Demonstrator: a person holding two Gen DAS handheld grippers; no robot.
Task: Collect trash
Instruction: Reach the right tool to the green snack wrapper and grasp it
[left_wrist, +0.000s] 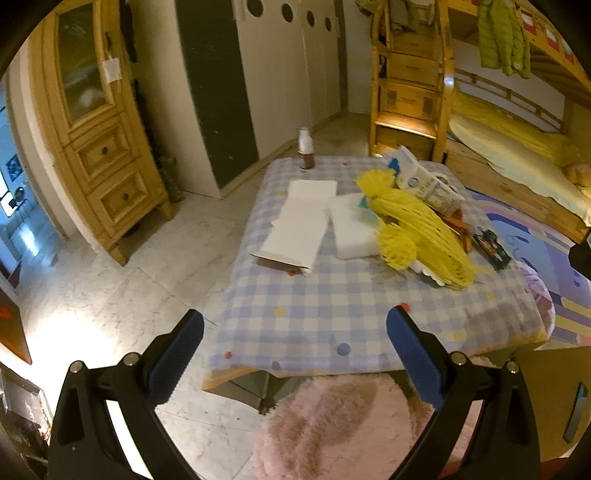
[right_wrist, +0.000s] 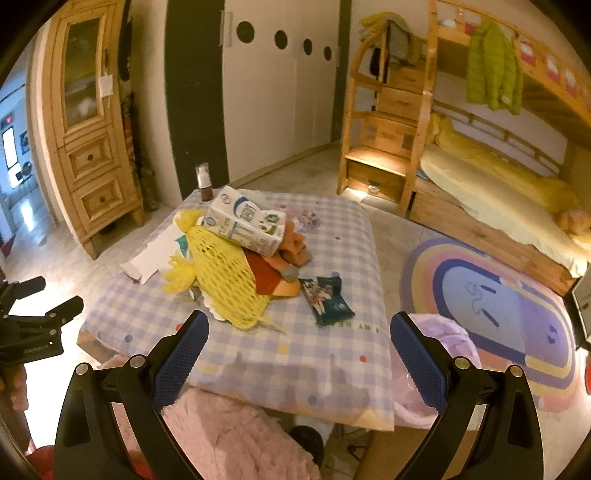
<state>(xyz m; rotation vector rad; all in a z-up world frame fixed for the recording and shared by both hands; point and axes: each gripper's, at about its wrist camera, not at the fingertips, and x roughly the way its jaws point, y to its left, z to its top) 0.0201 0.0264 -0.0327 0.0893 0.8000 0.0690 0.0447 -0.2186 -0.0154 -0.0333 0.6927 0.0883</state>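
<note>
Both wrist views overlook the table from nearby.

A yellow foam net lies flat at the pile's centre. A tilted milk carton rests on it at 12 o'clock, orange scraps at 2, a dark snack wrapper at 4, white cardboard at 9.

We find almost no legible writing. The milk carton carries blue and green logos and fine print, all too small for us to read. The dark snack packet shows a printed picture; beside it, on the tablecloth, we see a line of capital letters upside down and blurred, which we cannot make out.
</note>
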